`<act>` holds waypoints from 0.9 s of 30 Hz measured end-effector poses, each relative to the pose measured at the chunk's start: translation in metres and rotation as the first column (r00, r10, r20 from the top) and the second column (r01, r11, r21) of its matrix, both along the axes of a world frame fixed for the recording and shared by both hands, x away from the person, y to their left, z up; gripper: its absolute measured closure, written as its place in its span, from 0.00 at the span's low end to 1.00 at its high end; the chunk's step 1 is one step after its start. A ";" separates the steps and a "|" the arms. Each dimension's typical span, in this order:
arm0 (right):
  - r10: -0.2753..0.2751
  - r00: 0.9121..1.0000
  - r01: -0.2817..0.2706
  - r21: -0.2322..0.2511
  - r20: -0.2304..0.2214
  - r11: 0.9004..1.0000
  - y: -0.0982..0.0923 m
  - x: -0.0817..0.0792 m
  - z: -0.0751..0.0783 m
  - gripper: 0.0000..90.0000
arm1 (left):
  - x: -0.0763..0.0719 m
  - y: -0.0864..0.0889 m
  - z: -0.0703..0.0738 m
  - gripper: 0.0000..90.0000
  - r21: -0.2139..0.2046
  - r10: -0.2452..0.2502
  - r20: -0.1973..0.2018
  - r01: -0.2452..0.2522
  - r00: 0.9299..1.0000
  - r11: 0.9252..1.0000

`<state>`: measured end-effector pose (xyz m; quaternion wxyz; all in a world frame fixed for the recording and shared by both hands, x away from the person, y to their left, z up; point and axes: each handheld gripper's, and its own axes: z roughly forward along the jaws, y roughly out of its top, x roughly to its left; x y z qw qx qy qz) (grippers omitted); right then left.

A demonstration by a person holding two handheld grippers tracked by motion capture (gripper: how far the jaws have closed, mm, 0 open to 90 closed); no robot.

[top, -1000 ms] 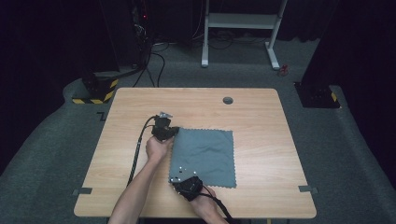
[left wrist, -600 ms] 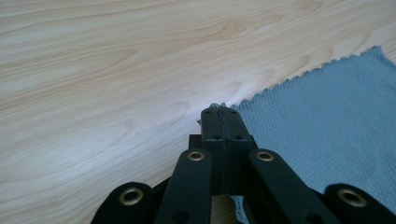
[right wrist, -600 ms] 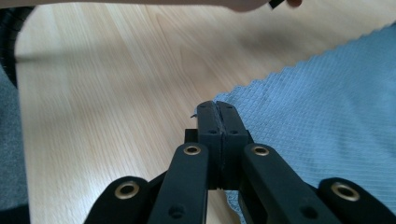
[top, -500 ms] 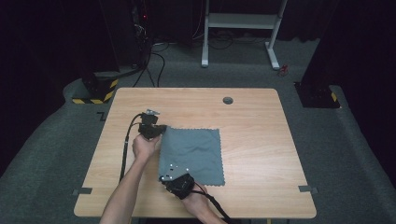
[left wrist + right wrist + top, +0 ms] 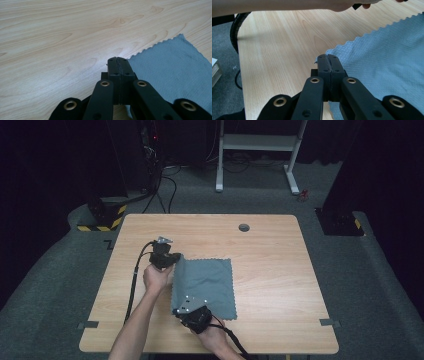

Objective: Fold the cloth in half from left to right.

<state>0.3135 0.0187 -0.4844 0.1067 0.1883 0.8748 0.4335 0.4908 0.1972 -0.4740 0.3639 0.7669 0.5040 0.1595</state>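
A grey-blue cloth (image 5: 205,282) with zigzag edges lies on the wooden table (image 5: 280,270). My left gripper (image 5: 167,259) is shut on the cloth's far left corner; in the left gripper view the jaws (image 5: 117,62) press together with cloth (image 5: 172,67) spreading to their right. My right gripper (image 5: 190,309) is shut on the near left corner; the right gripper view has its closed tips (image 5: 327,60) at the cloth's (image 5: 387,55) edge. The left edge of the cloth is lifted slightly between the two grippers.
A small dark round hole (image 5: 244,227) sits near the table's far edge. Tape strips (image 5: 329,322) mark the near corners. A white frame (image 5: 260,150) and cables stand on the floor beyond. The left forearm (image 5: 287,6) crosses the top of the right gripper view.
Both grippers have moved left across the table, dragging the cloth with them. The cloth's left edge now stands up a little.
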 end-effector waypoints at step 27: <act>-0.167 0.985 0.168 0.024 -0.042 0.985 -0.072 -0.004 -0.013 1.00 | 0.014 -0.077 -0.014 1.00 0.009 -0.112 0.039 0.112 0.993 0.994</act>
